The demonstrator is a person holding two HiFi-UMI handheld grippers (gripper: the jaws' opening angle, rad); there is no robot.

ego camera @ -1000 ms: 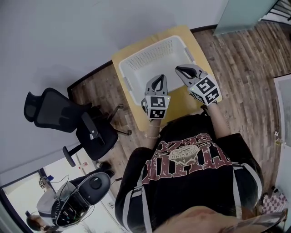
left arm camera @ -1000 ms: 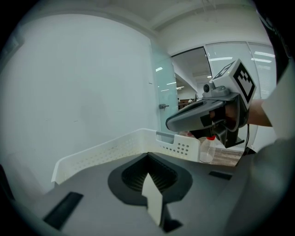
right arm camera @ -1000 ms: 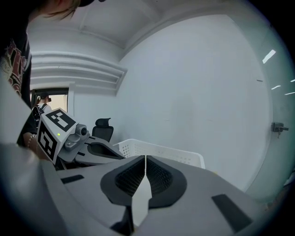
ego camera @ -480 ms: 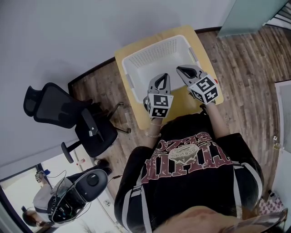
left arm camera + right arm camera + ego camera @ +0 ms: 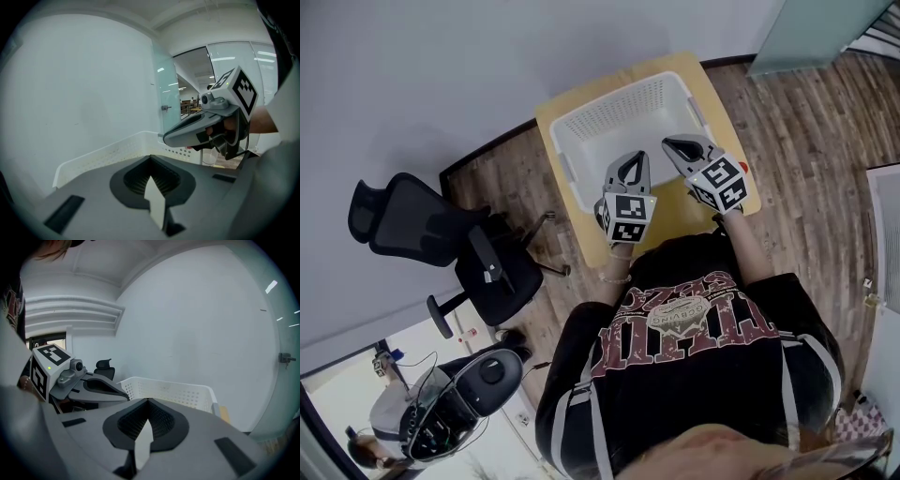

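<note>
Wood table [image 5: 546, 120] holds white basket [image 5: 619, 101]; left tool [image 5: 628, 162], right tool [image 5: 671, 144] clenched, empty.

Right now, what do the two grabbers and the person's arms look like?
The left gripper and the right gripper are both grey and beak-shaped, with dark ribbed pads. Each carries a white cube with black square markers. The person wears a black short-sleeved T-shirt with red-and-white print, and a thin bracelet.
</note>
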